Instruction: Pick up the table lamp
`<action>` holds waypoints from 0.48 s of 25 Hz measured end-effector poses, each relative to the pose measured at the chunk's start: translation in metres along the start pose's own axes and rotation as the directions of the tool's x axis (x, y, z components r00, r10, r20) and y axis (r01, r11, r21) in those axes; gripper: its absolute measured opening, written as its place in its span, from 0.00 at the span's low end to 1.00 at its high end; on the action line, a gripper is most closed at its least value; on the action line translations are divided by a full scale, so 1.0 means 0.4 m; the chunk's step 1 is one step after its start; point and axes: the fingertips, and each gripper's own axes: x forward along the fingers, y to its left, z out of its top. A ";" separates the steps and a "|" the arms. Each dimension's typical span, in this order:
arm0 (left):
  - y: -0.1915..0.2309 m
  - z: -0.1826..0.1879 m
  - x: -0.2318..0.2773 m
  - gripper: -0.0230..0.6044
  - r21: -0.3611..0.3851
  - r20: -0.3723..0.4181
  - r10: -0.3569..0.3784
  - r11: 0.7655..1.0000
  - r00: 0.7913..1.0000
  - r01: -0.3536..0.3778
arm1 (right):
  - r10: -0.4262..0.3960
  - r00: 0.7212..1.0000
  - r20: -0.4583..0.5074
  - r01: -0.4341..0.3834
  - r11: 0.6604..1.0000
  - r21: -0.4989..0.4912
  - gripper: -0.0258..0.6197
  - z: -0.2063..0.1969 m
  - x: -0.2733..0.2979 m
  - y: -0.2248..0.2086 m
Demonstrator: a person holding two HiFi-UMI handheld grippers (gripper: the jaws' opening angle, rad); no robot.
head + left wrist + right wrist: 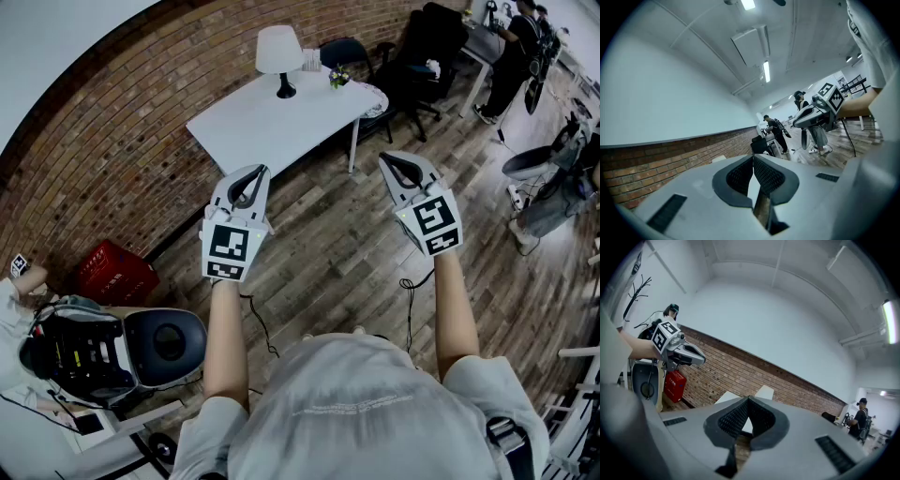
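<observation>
Risk: table lamp (279, 56) sits well apart on white table (253, 131); left gripper (257, 170) & right gripper (388, 158) both pinched shut, empty. Arriving unopened could topple it.

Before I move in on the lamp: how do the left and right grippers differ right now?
In the head view the left gripper sits just below the near corner of the white table; the right gripper is over wood floor, right of that table. The left gripper leans slightly right; the right gripper leans clearly left. Both are shut, empty and well short of the table lamp.
</observation>
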 end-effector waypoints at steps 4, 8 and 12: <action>-0.101 0.051 -0.003 0.06 0.012 -0.011 0.005 1.000 1.000 -0.005 | -0.001 1.000 0.014 0.001 1.000 0.008 0.04 -0.034 -0.099 -0.037; -0.088 0.040 0.007 0.06 -0.006 -0.017 0.002 1.000 1.000 -0.002 | -0.022 1.000 0.016 0.021 0.998 0.052 0.04 -0.036 -0.088 -0.056; -0.051 0.000 0.009 0.06 -0.029 -0.026 -0.004 1.000 1.000 0.003 | -0.044 0.999 -0.015 0.044 0.998 0.041 0.04 -0.048 -0.045 -0.052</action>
